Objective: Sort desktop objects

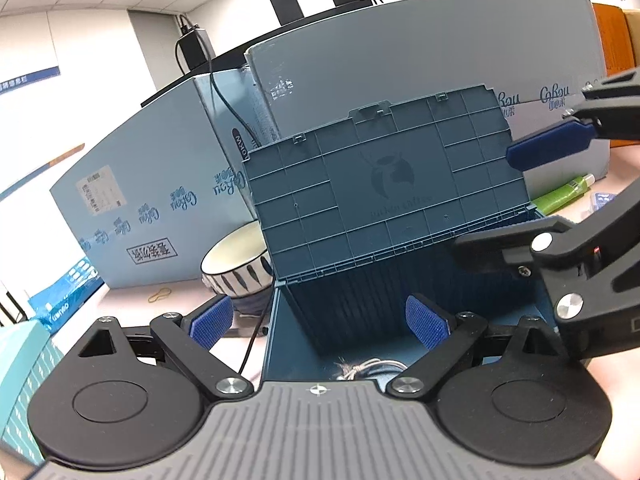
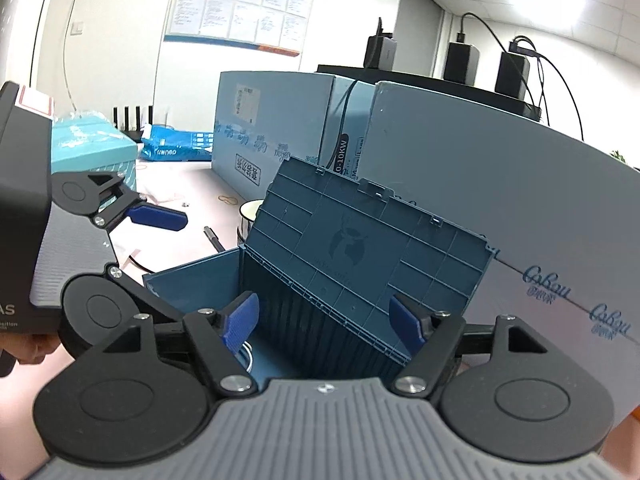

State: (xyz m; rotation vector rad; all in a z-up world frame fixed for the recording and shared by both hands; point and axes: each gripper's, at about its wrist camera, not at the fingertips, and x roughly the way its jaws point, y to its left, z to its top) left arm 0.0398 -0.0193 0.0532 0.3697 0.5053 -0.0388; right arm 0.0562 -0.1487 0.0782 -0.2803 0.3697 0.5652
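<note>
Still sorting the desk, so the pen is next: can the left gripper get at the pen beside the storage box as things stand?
Probably yes. The pen lies bare on the desk left of the box, near the left gripper, whose jaws stand open with nothing between them.

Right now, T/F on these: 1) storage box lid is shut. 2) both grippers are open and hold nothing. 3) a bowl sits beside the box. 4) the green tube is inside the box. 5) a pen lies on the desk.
1) False. The blue storage box has its lid raised and leaning back.
2) True. The left gripper and right gripper both stand open over the box, nothing between their pads.
3) True. The striped bowl stands on the desk right beside the box.
4) False. The green tube lies on the desk outside the box, behind the lid.
5) True. A dark pen lies on the desk near the box.
</note>
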